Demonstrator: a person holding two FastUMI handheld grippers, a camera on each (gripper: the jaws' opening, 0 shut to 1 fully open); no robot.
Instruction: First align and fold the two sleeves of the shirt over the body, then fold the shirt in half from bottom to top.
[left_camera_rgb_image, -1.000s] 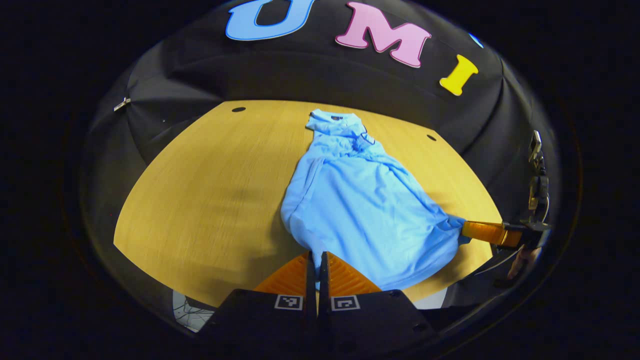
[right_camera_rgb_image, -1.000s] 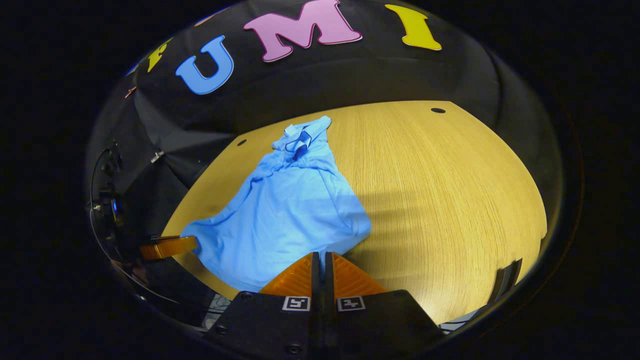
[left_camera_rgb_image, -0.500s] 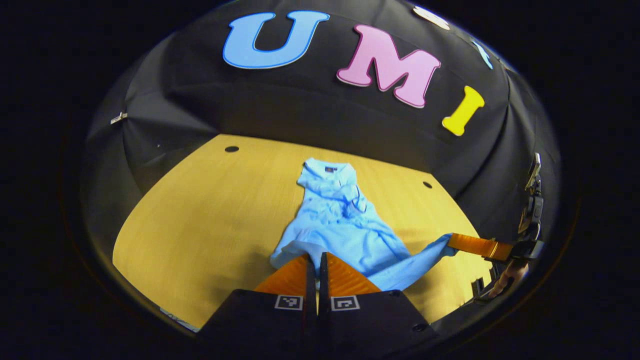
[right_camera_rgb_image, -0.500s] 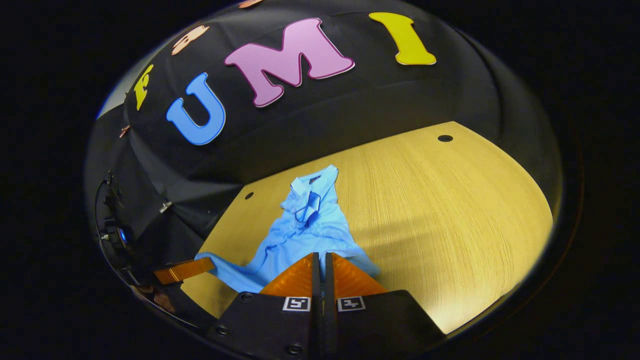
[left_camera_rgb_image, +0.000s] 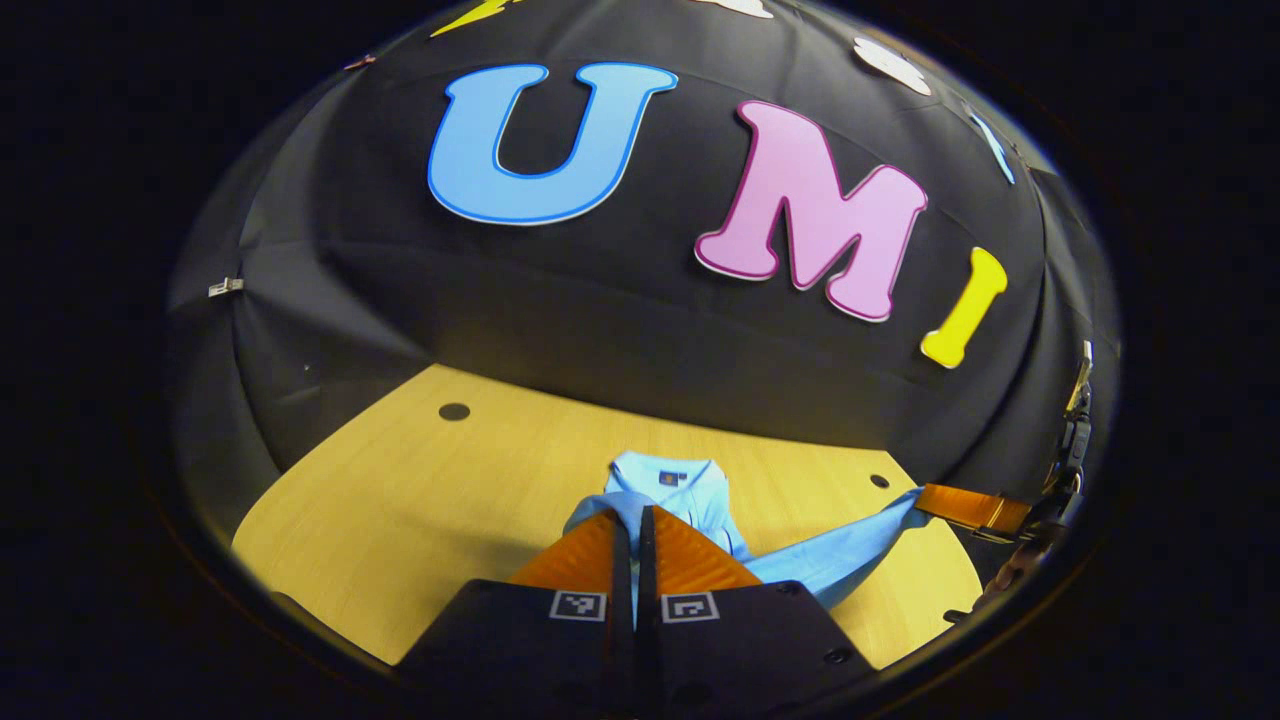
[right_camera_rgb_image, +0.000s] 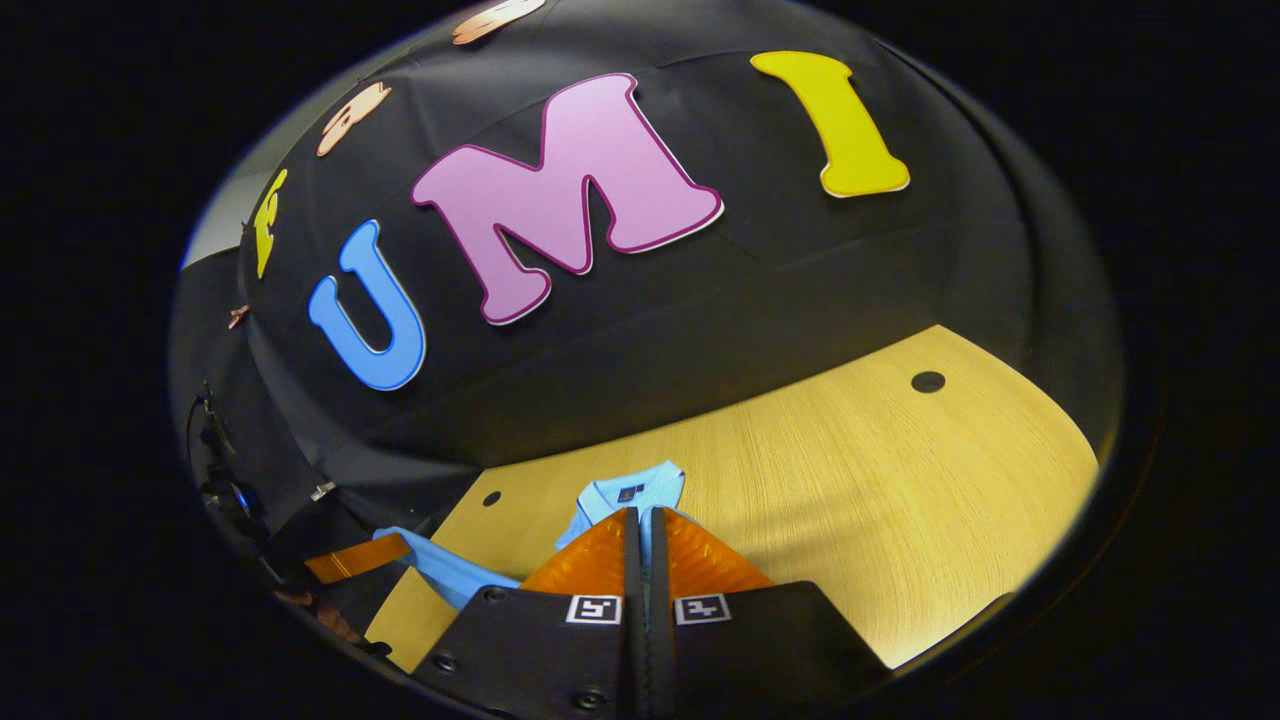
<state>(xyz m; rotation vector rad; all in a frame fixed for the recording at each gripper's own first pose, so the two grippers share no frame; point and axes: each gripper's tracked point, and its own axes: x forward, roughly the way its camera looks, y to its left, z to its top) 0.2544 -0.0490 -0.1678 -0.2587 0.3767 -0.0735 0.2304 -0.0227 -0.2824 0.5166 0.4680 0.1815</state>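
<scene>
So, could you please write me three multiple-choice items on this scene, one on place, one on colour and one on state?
1. Where does the shirt's collar lie?
A. on the table's far side, toward the wall
B. off the near edge
C. on the floor

2. What colour is the shirt?
A. white
B. light blue
C. red

3. What state are the left tongs in?
A. wide open
B. shut on the shirt
C. shut on nothing

Answers:
1 A, the collar sits on the table toward the wall.
2 B, the cloth is light blue in both views.
3 B, the fingers are closed with cloth pinched between them; the right tongs grip likewise.
</scene>
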